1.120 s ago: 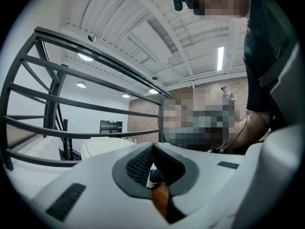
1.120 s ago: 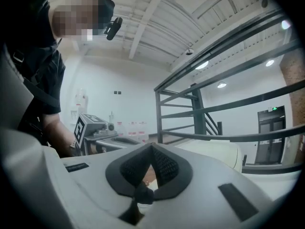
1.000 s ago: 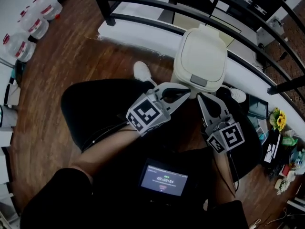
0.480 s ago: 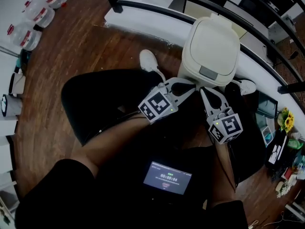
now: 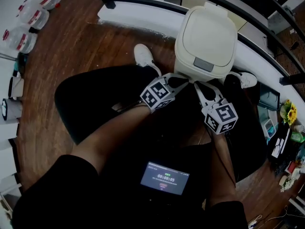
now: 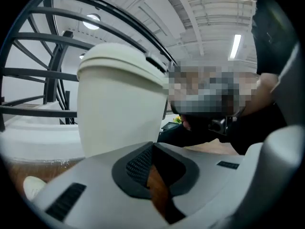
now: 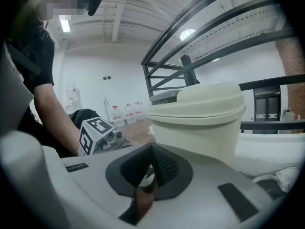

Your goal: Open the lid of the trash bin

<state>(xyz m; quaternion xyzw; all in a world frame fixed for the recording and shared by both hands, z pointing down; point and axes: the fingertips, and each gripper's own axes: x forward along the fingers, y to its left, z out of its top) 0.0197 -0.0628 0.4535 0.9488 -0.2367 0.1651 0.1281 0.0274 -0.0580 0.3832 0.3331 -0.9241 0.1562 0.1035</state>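
Grey-bodied left gripper (image 5: 183, 80) is clenched, tips meeting, nothing between them. Right gripper (image 5: 200, 86) is the same, pinched on air. Both hover low in front of the trash bin (image 5: 206, 35), tips just beside its front wall; can't tell if they touch. Bin stands on the wood floor (image 5: 81, 37) between my white shoes (image 5: 142, 56). Cream lid (image 5: 207, 25) is down, flush on the rim. Grey tab (image 5: 203, 64) sits at the lid's front edge, just above my tips. Step: approach, lid not yet opened. Next, I judge, one closed tip should press that tab, or hook under the front lip and lift, while the other steadies the body.
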